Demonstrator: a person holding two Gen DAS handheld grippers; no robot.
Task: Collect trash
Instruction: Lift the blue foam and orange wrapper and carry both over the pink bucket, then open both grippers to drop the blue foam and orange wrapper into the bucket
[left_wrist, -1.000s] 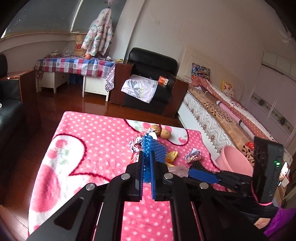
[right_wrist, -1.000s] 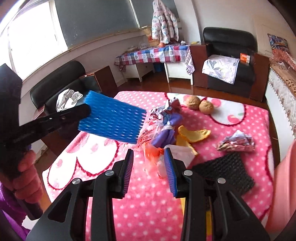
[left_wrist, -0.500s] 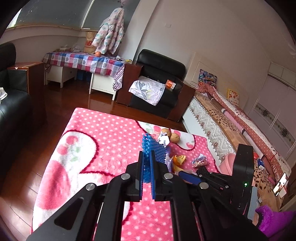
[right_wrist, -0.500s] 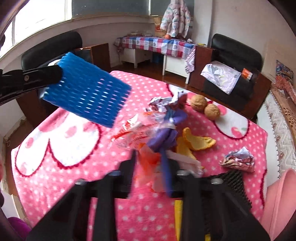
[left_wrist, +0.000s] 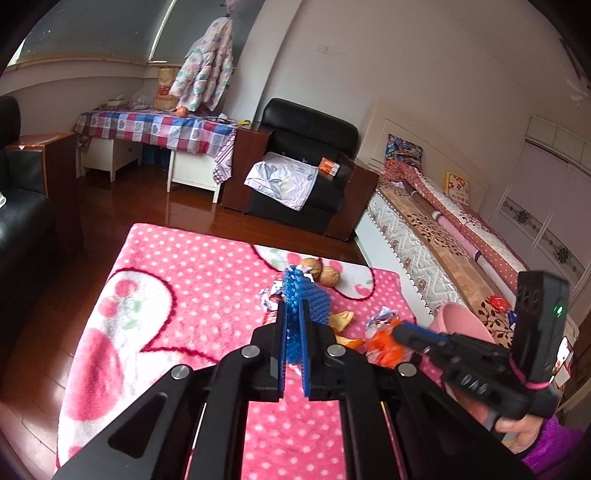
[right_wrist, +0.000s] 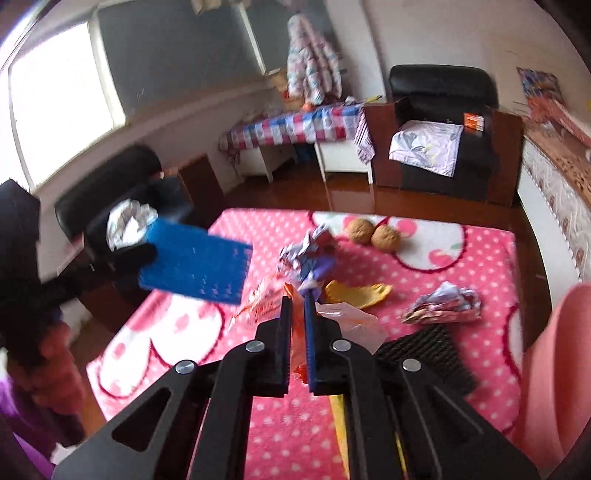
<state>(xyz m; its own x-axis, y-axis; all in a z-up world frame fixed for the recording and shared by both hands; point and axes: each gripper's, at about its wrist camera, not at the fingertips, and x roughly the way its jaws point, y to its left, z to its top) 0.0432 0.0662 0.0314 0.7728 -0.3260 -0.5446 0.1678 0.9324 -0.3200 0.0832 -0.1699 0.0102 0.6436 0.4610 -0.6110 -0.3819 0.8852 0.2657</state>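
Note:
My left gripper is shut on a blue foam net and holds it above the pink dotted blanket. The net also shows at the left of the right wrist view. My right gripper is shut on an orange and white plastic wrapper, lifted off the blanket; the wrapper also shows in the left wrist view. On the blanket lie a crumpled purple wrapper, orange peel, a foil wrapper and two walnuts.
A pink bin stands at the blanket's right edge, also in the left wrist view. A black mesh pad lies beside it. A bed, a black armchair and a checked table stand beyond.
My right gripper has closed on the orange and white wrapper and lifted it. My left gripper has drawn back and up with the blue net still in it.

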